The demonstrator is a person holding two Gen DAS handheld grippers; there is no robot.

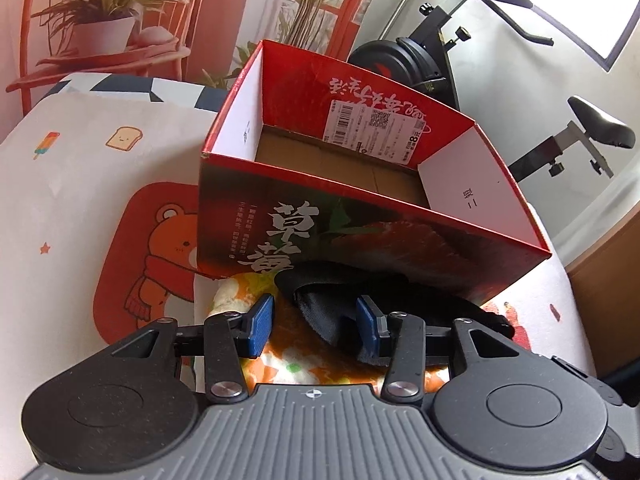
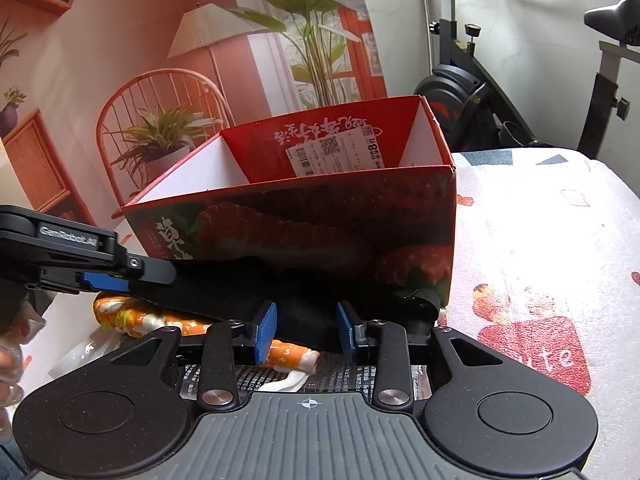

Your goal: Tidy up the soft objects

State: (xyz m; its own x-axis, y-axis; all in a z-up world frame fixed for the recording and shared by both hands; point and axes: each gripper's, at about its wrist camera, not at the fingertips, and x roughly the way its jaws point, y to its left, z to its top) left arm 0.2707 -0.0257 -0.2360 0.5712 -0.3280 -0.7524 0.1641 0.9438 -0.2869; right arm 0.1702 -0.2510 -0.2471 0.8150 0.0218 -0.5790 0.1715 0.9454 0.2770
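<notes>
Behind the box (image 1: 360, 184), a printed backdrop of plants and an exercise bike fill the room; the box itself stands open and looks bare inside on a cartoon-print cloth (image 1: 80, 184) over the tabletop. Just in front of the box lies a black fabric item (image 1: 320, 312), draped on an orange floral cloth (image 1: 296, 352).

The step in hand seems to be a two-handed grasp of the black item, to lift it into the box. It would go best if both tools close on the black layer alone, leaving the floral cloth behind, and rise together so the limp fabric clears the box's near wall.

The left tool (image 1: 316, 322) stands apart, its pads either side of a fold. The right tool (image 2: 306, 332) is likewise apart, straddling the fabric, clamping nothing yet.
</notes>
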